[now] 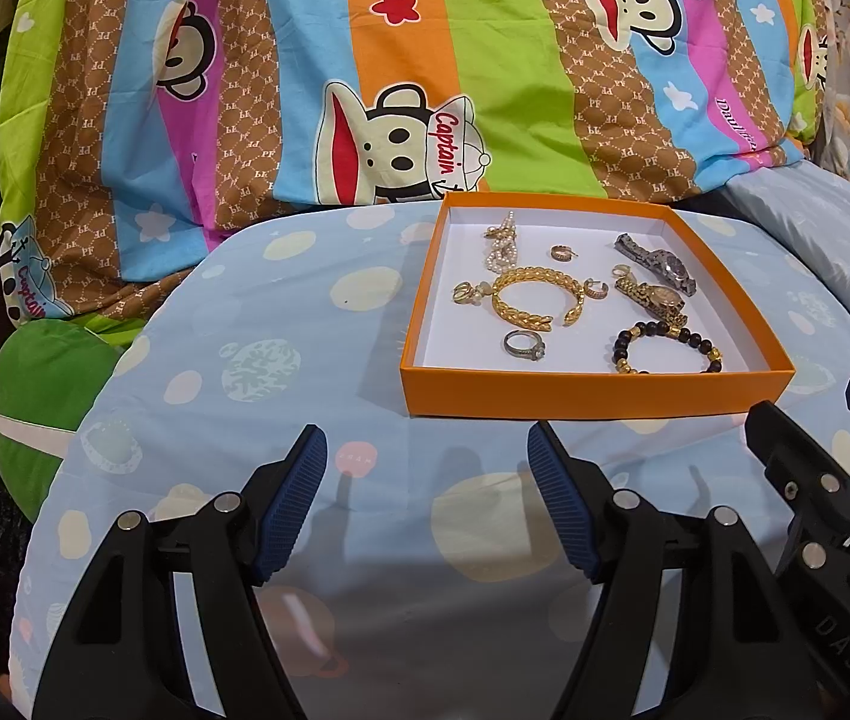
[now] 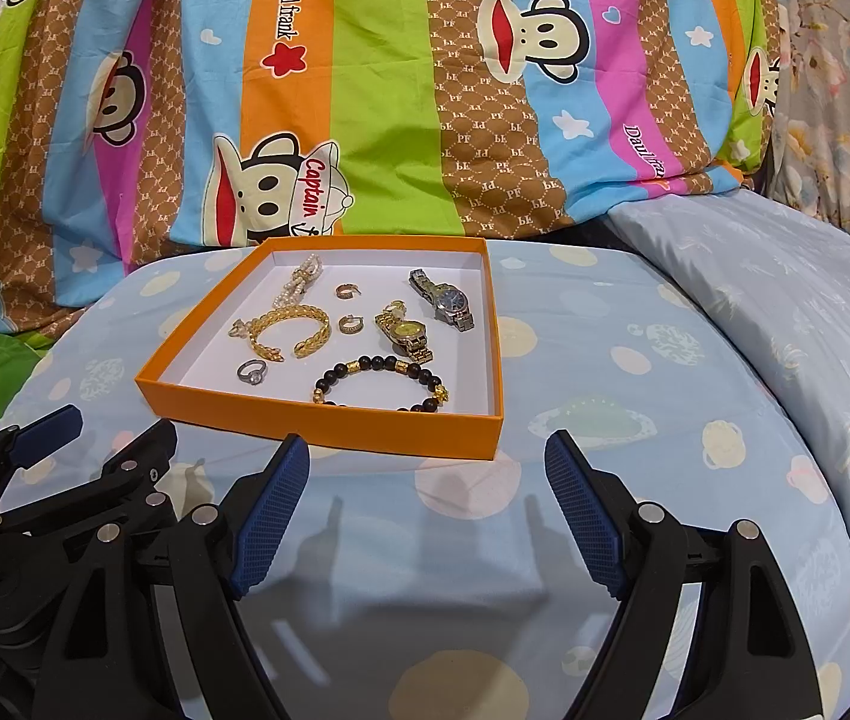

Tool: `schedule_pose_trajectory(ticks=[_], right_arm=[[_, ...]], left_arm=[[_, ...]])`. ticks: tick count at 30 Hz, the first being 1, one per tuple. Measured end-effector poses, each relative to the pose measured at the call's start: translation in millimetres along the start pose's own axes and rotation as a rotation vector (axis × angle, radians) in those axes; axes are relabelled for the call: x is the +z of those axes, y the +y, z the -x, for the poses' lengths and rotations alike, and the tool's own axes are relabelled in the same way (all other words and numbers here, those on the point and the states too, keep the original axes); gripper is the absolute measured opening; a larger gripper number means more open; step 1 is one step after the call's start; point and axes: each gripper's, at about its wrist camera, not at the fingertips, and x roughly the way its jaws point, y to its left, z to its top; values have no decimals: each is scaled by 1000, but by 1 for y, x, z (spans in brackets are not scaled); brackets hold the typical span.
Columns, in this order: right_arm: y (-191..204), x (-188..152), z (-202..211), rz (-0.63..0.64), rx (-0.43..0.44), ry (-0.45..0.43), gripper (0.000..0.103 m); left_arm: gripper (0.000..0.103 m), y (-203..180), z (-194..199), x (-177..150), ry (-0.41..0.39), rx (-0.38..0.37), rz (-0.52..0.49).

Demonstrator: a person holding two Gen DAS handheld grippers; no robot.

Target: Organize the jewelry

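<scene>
An orange box (image 2: pixel 329 420), shallow and white inside, lies on a table under a pale blue spotted cloth (image 2: pixel 604 480), toward its far edge. A bright striped cartoon sheet (image 2: pixel 377 120) hangs just behind the box.

All the jewelry is loose inside the box. Along the far wall: a pearl piece (image 2: pixel 296 288), a small gold hoop (image 2: pixel 345 291) and a silver watch (image 2: pixel 445 300). In the middle: a gold braided cuff (image 2: pixel 290 324), a second hoop (image 2: pixel 348 324) and a gold watch (image 2: pixel 404 330). Near the front wall: a silver ring (image 2: pixel 252 371) and a black-and-gold bead bracelet (image 2: pixel 386 384). More small gold pieces (image 1: pixel 469 293) touch the cuff's left end.

The left gripper (image 1: pixel 427 498) and right gripper (image 2: pixel 427 504) hover side by side before the box's front wall, both spread wide and empty.

Everything looks light. The cuff seems stiff and easiest to pinch across its band. The watches are likely the heaviest, with smooth, slippery links; the case is probably the surest hold. The beads may roll and stretch, and the pearls look delicate. The ring and hoops are tiny and lie flat, so they should be hard to pinch.

The box walls are low, but its front wall limits a shallow reach. Open cloth lies left, right and in front of the box; the table falls away at its rounded left edge, and soft bedding (image 2: pixel 784 312) crowds the right.
</scene>
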Motion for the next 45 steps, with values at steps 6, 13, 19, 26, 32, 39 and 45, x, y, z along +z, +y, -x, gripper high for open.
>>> schedule_pose_trajectory(ticks=[6,13,19,26,32,39,45], right_arm=[[0,0,0,0,0,0,80],[0,0,0,-1,0,-3,80],[-3,2,3,-12,2,-12,80],[-3,1,3,-23,1,-21,81],[-3,1,3,-21,0,-24,81],[-3,1,3,-20,-1,-23,81],[-2,1,4,-20,-1,-24,82]], left_arm=[[67,0,0,0,0,1,0],[73,6,0,1,-3,17,5],[82,11,-1,2,-6,27,17],[83,8,0,3,-23,27,15],[83,8,-2,3,-12,24,12],[83,7,-5,3,-4,8,13],[84,6,-5,3,-4,11,14]])
